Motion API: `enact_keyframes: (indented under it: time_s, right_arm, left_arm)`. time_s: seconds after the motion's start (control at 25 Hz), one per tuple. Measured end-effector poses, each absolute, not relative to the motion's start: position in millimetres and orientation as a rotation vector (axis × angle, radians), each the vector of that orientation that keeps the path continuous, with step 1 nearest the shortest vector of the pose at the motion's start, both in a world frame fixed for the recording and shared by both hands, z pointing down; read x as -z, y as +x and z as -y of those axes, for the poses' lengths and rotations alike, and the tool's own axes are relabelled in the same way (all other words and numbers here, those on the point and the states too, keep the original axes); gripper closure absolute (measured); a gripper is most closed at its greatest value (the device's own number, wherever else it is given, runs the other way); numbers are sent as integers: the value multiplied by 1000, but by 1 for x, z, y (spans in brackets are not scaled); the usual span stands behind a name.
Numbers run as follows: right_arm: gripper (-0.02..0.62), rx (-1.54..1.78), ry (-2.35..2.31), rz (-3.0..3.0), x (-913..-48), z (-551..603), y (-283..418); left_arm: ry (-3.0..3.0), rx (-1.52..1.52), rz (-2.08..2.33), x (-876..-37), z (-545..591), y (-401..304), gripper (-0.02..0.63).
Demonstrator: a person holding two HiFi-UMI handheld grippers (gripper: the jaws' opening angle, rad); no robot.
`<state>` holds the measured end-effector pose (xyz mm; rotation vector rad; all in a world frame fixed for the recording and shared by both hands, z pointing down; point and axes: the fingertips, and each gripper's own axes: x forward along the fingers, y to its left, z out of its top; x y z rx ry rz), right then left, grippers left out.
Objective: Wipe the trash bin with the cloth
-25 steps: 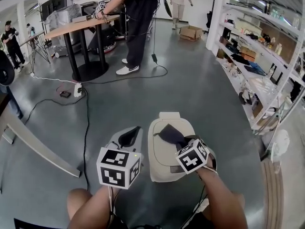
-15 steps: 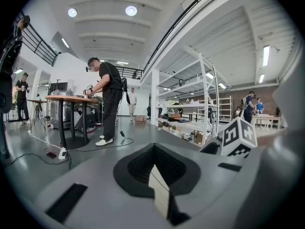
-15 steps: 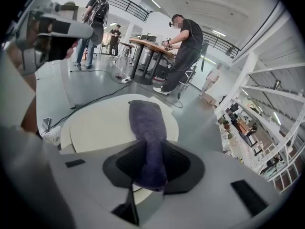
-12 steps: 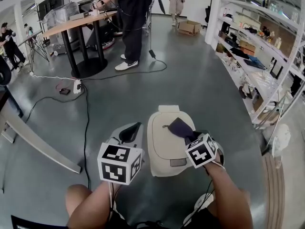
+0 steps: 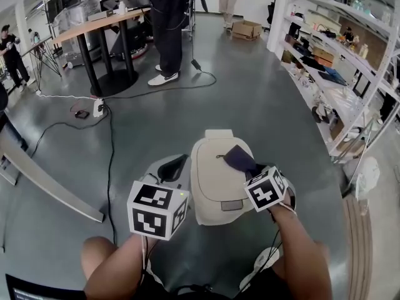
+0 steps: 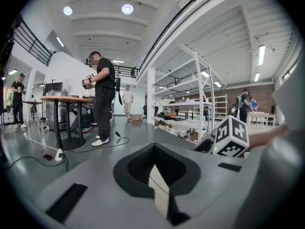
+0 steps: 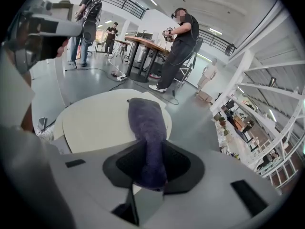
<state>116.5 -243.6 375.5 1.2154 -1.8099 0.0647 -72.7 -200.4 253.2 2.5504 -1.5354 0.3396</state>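
So the bin (image 5: 215,180) is a cream one with a closed lid, sitting on the grey floor (image 5: 250,105) in the lower middle of the head view. The person is right over it, with forearms coming in from the bottom edge.

The right gripper (image 5: 253,170) is at the right side of the lid, and its jaws are clamped on a dark purple cloth (image 5: 239,159). In the right gripper view the cloth runs out from between the jaws and drapes forward onto the lid, flat against it. It covers the upper right part of the lid in the head view.

The left gripper (image 5: 173,167) is just left of the bin, apart from the cloth. Its jaws are pressed together with nothing in them, which is pretty plain in its own view. It points out over the floor, not at the bin.

Background stuff: a round table (image 5: 94,27) in the upper left of the head view with someone (image 5: 167,11) standing at it, a black cable (image 5: 111,142) trailing down the left side of the floor, white shelves (image 5: 337,74) packed with odds and ends along the right, and a cardboard box (image 5: 245,29) near the top centre.
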Motion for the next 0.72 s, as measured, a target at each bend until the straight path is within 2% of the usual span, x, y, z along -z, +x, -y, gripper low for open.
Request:
enact_keyframes:
  time_s: [0.28,0.72]
  right_arm:
    - [492,-9,1242,1982,-349,234,71]
    - [492,199,927,2051,-350,186,-26]
  left_arm:
    - [2552,-339,1526,-255,197,-72,609]
    - [2541,-314,1555,-249,194,-83,607]
